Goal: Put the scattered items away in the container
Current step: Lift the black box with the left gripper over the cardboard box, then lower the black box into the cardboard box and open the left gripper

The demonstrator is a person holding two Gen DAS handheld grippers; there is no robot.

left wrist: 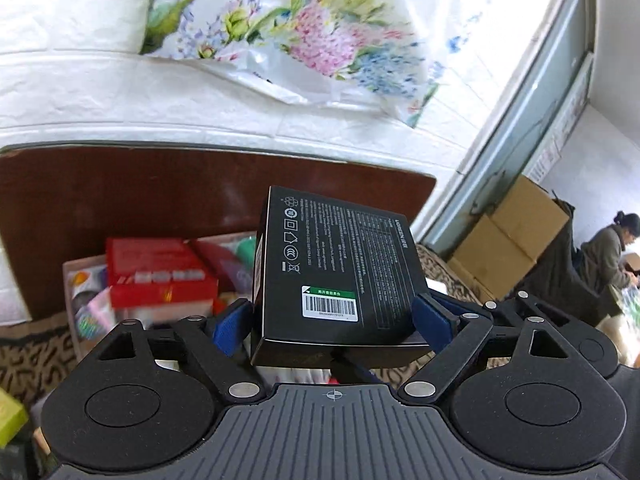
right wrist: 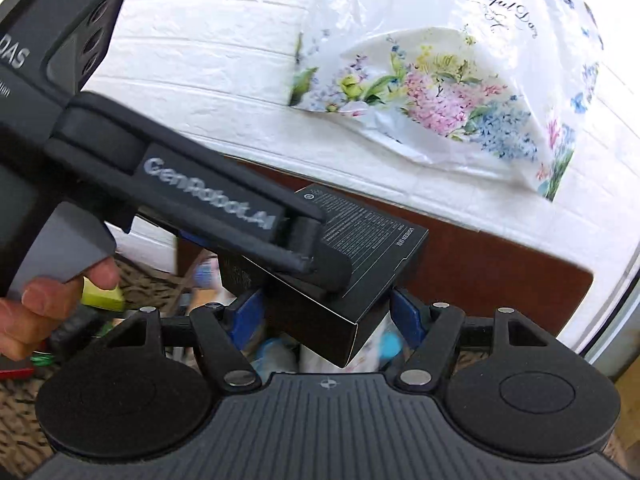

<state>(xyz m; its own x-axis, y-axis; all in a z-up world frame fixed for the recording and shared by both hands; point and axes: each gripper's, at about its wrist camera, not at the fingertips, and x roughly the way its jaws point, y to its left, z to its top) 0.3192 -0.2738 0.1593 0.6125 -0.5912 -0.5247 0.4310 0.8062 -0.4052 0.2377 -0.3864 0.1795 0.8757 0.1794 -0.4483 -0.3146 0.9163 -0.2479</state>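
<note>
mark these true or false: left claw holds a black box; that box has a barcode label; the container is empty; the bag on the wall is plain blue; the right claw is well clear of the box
1. The left claw holds a black box. True.
2. The box has a barcode label. True.
3. The container is empty. False: it holds a red box and other items.
4. The bag on the wall is plain blue. False: it is white with printed flowers.
5. The right claw is well clear of the box. False: its blue pads clamp the same box.
</note>
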